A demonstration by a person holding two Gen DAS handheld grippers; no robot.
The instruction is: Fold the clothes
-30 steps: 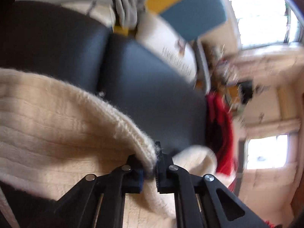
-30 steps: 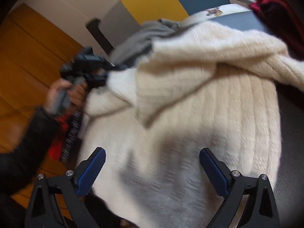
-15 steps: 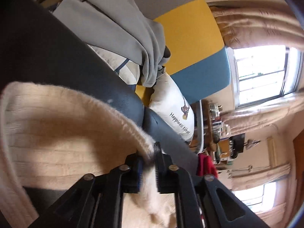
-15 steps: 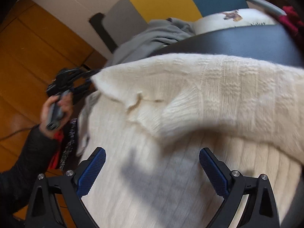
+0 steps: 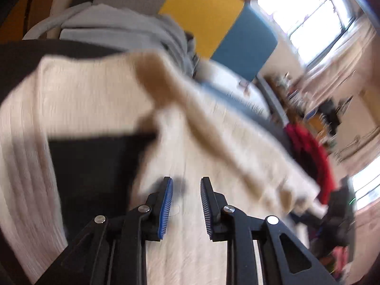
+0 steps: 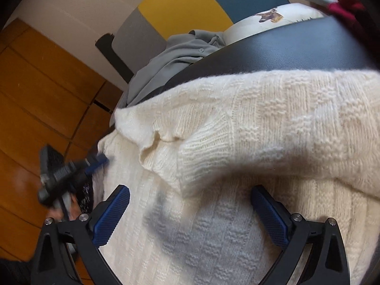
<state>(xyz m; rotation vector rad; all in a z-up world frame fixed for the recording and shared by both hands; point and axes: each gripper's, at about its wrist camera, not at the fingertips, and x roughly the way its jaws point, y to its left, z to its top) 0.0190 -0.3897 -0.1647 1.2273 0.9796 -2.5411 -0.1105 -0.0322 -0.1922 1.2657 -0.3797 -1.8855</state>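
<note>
A cream sweater (image 6: 237, 142) is spread across the frame's middle, one part folded over. Both grippers — left (image 5: 184, 204) slightly parted, right (image 6: 190, 216) wide — hold nothing; next, probably, another edge must be gripped.

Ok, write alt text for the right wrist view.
A cream sweater lies on a black seat, one part folded across its body. The open right gripper hovers over it, nothing between its blue pads. At left, the left gripper sits blurred at the sweater's edge; a grey shirt is heaped behind.
</note>
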